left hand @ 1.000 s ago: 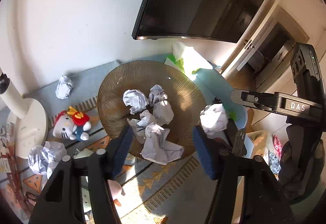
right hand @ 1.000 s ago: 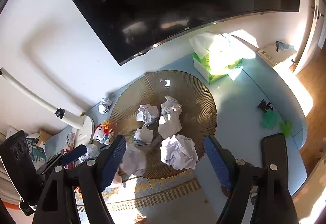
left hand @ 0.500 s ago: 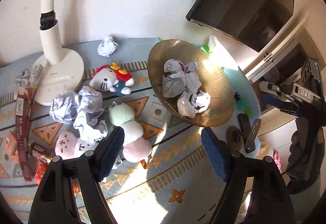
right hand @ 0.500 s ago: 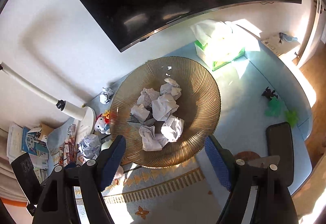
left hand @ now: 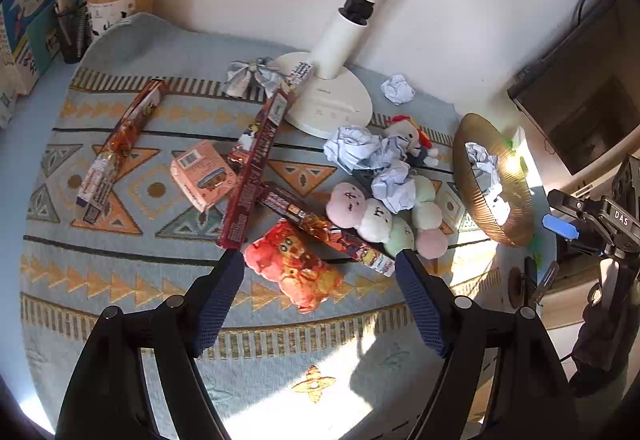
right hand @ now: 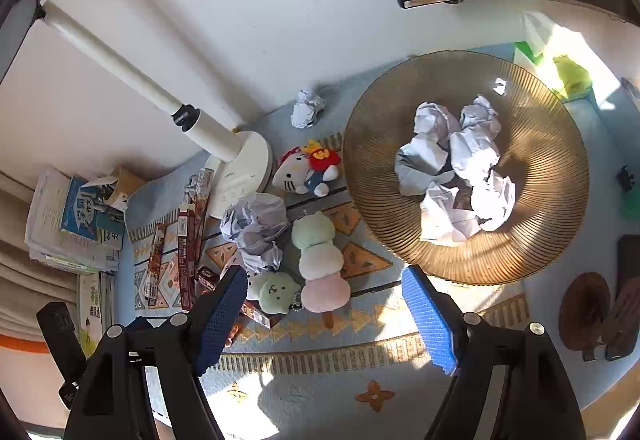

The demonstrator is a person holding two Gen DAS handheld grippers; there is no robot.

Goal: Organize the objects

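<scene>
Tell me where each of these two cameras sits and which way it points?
Left wrist view: sits on the left gripper, looking down at snack boxes and a red snack bag on the patterned mat; its open blue-padded fingers show, and the right gripper at the edge.
Right wrist view: sits on the right gripper, facing the gold bowl of crumpled paper; its open fingers show.
Shared: the lamp base, the bowl and the pastel plush skewer.

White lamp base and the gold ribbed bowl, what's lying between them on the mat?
A white cat plush with a red bow lies between the white lamp base and the gold ribbed bowl, clearest in the right wrist view.
</scene>
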